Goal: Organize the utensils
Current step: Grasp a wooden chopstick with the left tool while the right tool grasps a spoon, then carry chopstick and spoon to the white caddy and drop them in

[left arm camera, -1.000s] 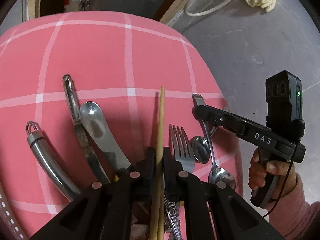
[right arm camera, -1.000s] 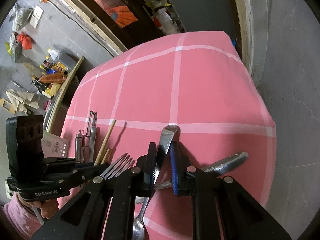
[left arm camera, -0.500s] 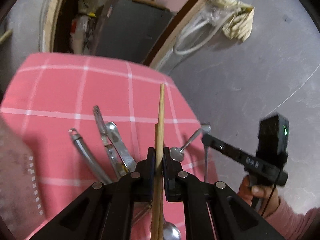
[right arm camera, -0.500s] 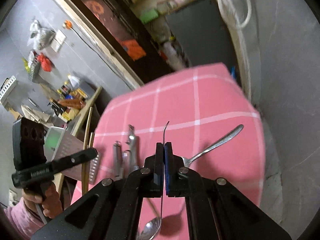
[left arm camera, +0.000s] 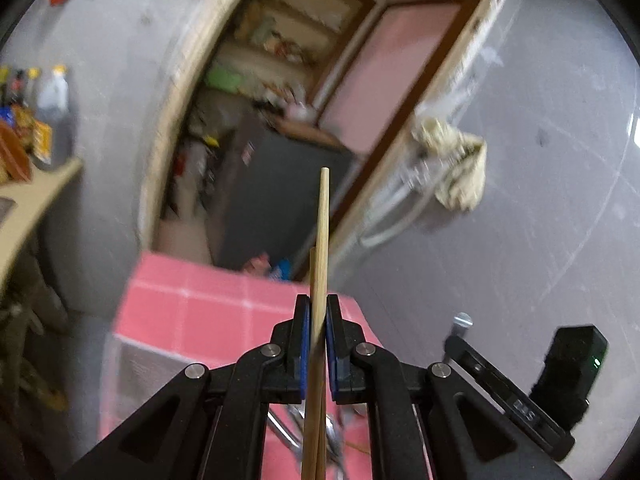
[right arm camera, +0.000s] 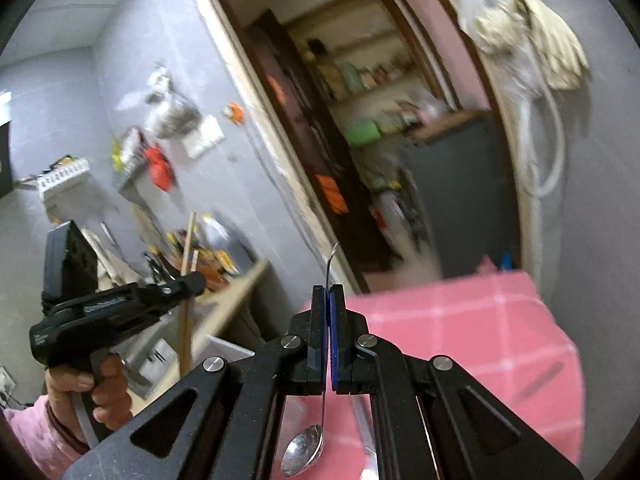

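My left gripper [left arm camera: 317,312] is shut on a pair of wooden chopsticks [left arm camera: 322,248] that stick up past the pads, held high above the pink checked table [left arm camera: 192,312]. My right gripper [right arm camera: 328,304] is shut on a metal spoon [right arm camera: 304,450]; its thin handle pokes up between the pads and its bowl hangs below. The left gripper with the chopsticks also shows in the right wrist view [right arm camera: 120,308] at the left. The right gripper shows in the left wrist view [left arm camera: 520,384] at the lower right. Blurred utensils [left arm camera: 292,436] lie on the table under the left gripper.
A pale counter [left arm camera: 28,208] with bottles stands to the left. A doorway [right arm camera: 360,140] onto cluttered shelves is ahead. A white hose and cloth [right arm camera: 536,80] hang on the grey wall. A dark utensil [right arm camera: 536,376] lies on the pink table at the right.
Both grippers have lifted and tilted up from the table, the left carrying the chopsticks and the right carrying the spoon. The views now face the wall and doorway.
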Available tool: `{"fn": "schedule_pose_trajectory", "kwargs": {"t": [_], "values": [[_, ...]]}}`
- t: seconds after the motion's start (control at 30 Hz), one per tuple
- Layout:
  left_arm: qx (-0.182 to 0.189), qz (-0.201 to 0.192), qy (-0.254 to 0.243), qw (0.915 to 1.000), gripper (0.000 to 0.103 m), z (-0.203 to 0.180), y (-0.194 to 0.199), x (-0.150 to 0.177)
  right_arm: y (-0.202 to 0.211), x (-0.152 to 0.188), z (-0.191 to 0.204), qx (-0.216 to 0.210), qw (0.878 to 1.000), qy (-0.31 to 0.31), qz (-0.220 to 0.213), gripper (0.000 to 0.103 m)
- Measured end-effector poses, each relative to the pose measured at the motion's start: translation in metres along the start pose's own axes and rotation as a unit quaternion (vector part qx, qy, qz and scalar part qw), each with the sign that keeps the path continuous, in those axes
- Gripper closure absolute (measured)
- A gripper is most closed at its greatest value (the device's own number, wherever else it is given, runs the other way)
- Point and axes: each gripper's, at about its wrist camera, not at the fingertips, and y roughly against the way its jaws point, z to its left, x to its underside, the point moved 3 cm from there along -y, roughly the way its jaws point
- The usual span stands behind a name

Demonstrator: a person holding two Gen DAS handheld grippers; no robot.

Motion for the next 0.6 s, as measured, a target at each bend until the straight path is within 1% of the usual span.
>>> {"fn": "schedule_pose_trajectory", "kwargs": {"t": [0.1,0.2,0.3,0.43,0.5,0.6], "values": [[-0.019,-0.035,-0.001,0.9992,0.096,0.019,0.017,-0.024,-0.017,-0.006,0.041,-0.019,0.999,0.02,-0.026,0.101],[-0.038,-0.071,0.003,0.9967,0.096,0.041,0.03,-0.039,-0.031,0.002,0.075,-0.032,0.998,0.045,-0.039,0.101],[-0.051,-0.106,0.015,0.993,0.096,0.066,0.039,-0.048,-0.051,0.015,0.1,-0.036,0.996,0.074,-0.042,0.101],[-0.051,-0.142,0.036,0.9879,0.095,0.094,0.041,-0.045,-0.066,0.035,0.115,-0.031,0.993,0.105,-0.037,0.101],[-0.058,-0.156,0.038,0.9854,0.096,0.098,0.038,-0.044,-0.07,0.042,0.116,-0.025,0.993,0.114,-0.032,0.101],[-0.053,-0.17,0.045,0.983,0.096,0.106,0.036,-0.046,-0.073,0.052,0.112,-0.019,0.993,0.113,-0.021,0.101]]}}
